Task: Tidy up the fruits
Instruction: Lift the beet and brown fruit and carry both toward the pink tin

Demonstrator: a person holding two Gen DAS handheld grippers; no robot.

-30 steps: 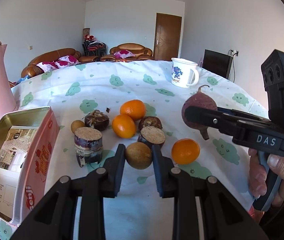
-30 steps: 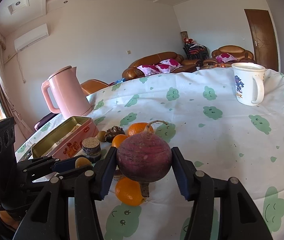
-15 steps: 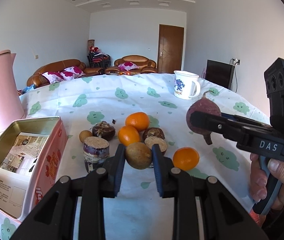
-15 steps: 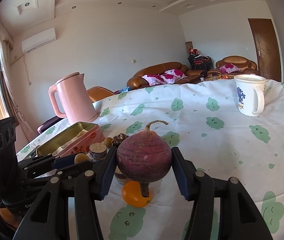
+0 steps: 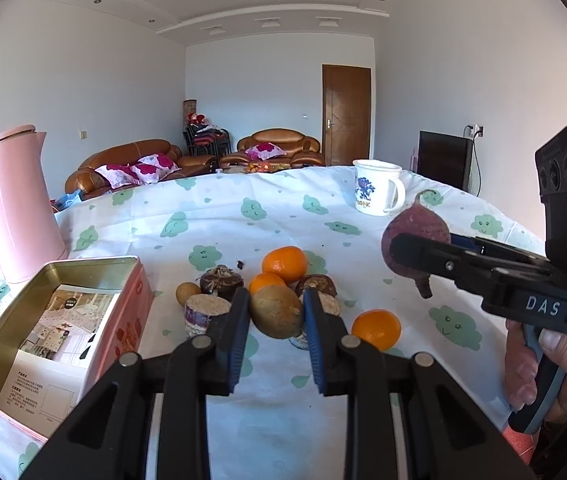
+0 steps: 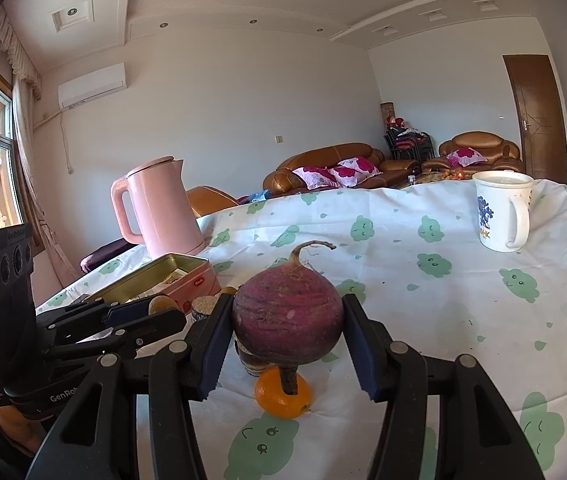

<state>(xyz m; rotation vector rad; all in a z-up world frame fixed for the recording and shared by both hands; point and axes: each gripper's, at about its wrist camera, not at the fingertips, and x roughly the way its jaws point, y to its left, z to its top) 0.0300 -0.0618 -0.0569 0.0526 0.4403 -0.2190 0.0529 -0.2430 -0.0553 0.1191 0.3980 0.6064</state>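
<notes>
My left gripper [image 5: 276, 312] is shut on a brown kiwi [image 5: 276, 317], lifted above the cluster of fruit on the cloth. My right gripper [image 6: 287, 320] is shut on a purple beet [image 6: 287, 322], its root tip pointing up and its stub down; the same beet [image 5: 415, 232] shows at the right in the left wrist view. Below lie oranges [image 5: 284, 264] [image 5: 376, 329], dark round fruits [image 5: 219, 281], a cut purple cane piece [image 5: 203, 312] and a small kiwi [image 5: 187, 293]. One orange [image 6: 282, 395] sits under the beet.
An open pink tin box [image 5: 57, 332] with a leaflet inside stands at the left. A pink kettle [image 5: 15, 204] is behind it. A white mug [image 5: 377, 193] stands far right on the cloud-print tablecloth [image 5: 243, 208]. A hand [image 5: 555, 356] holds the right gripper's handle.
Both grippers have tilted upward with their loads still held; the table and fruit sit lower in both views and more ceiling shows. The kiwi now hangs clear above the fruit pile.
</notes>
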